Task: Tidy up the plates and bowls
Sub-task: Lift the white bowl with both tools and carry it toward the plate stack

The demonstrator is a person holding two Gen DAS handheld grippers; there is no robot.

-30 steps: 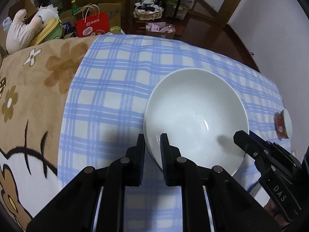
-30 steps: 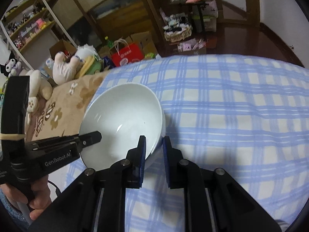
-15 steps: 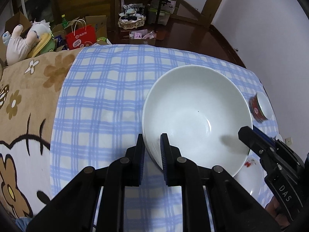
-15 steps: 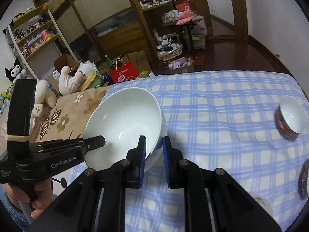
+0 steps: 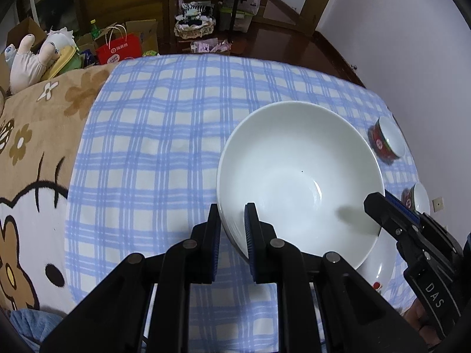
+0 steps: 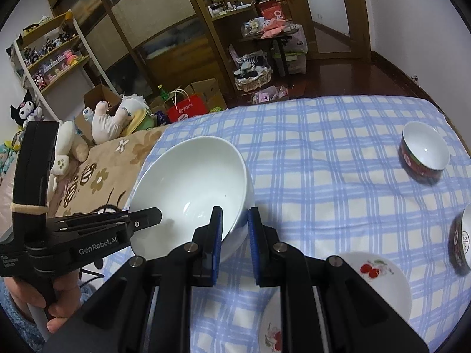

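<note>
I see both the left gripper (image 5: 231, 229) and the right gripper (image 6: 234, 232) clamped on the large white bowl (image 5: 300, 176), over a blue-checked cloth (image 5: 153, 153), probably a bed; cluttered wooden shelves (image 6: 164, 29) behind.

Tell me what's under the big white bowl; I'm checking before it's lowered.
Blue checked cloth lies below the big white bowl, and a white plate shows past its lower right rim. Whatever sits directly beneath stays hidden by the bowl.
</note>
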